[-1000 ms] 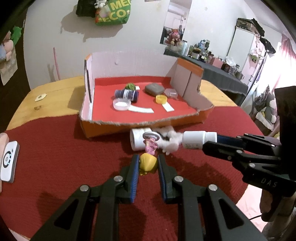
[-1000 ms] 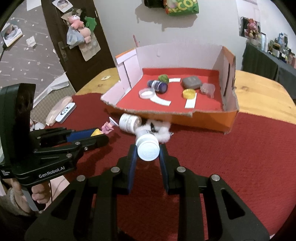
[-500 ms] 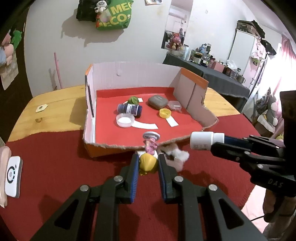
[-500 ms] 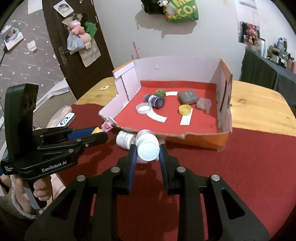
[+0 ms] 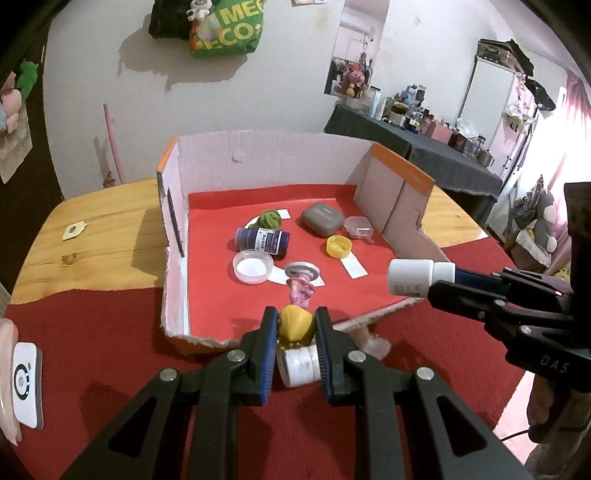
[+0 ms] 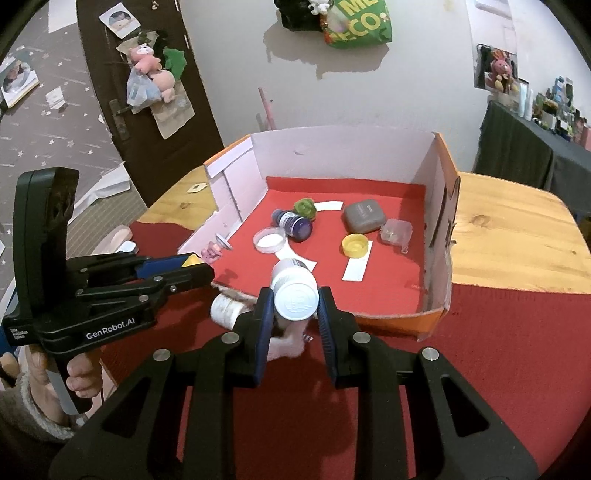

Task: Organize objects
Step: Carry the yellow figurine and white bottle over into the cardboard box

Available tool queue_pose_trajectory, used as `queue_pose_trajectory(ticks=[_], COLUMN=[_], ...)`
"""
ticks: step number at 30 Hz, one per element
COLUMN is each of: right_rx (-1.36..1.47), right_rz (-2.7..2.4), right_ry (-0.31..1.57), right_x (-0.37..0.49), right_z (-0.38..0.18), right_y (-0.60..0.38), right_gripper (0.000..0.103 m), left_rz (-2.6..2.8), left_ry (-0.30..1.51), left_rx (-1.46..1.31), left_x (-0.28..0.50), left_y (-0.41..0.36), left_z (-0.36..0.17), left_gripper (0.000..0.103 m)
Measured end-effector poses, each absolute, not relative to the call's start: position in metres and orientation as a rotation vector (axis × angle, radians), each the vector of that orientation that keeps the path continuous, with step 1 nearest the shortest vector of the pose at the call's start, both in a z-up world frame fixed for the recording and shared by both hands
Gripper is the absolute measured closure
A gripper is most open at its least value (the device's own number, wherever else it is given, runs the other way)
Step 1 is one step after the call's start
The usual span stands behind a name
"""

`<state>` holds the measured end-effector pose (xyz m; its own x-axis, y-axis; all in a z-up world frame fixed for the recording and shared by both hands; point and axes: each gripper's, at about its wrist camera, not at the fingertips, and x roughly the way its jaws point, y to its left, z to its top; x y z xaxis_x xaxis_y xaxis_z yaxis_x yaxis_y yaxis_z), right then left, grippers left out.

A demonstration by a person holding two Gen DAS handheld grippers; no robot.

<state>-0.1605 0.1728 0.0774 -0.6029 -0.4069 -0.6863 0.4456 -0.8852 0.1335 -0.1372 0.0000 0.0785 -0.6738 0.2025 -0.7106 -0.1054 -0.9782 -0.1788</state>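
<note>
Box (image 5: 177,236) already has several bits inside. Left hand-held gripper (image 5: 295,326) is clenched on a toy figure (image 5: 297,314), right hand-held gripper (image 6: 295,306) on a white bottle (image 6: 293,290), both over its front edge. One white jar (image 5: 299,365) and a fluffy scrap (image 6: 286,341) are left on the bench (image 5: 103,229).

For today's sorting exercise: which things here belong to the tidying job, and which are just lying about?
Job:
left gripper holding toy figure
right gripper holding white bottle
cardboard box
white jar
cotton tuft

Lying about:
green bag
plush toys
phone
</note>
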Motion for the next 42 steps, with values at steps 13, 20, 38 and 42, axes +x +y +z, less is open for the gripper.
queue_pose_trajectory(ticks=[13,20,38,42], right_rx=[1.132,1.179,1.256,1.261], right_rz=[-2.448,-2.451,-2.477,-2.476], right_ry=[0.065,0.068,0.145,0.153], right_x=[-0.201,-0.214,-0.236,-0.242], right_z=[0.060,0.051,0.036,0.034], right_y=[0.179,0.180,0.176,0.174], right_gripper=[0.080,0.080,0.080,0.080], left_rz=[2.660,2.622,2.576,2.577], left_ry=[-0.191,-0.194,-0.187,-0.186], left_rx=[-1.306,-1.362,-1.441,-1.452], left_x=[-0.176,-0.189,-0.216,-0.224], left_y=[-0.001,-0.003,-0.001,-0.002], left_z=[0.058,0.047,0.034,0.030], left_gripper=[0.082,0.082,0.082,0.082])
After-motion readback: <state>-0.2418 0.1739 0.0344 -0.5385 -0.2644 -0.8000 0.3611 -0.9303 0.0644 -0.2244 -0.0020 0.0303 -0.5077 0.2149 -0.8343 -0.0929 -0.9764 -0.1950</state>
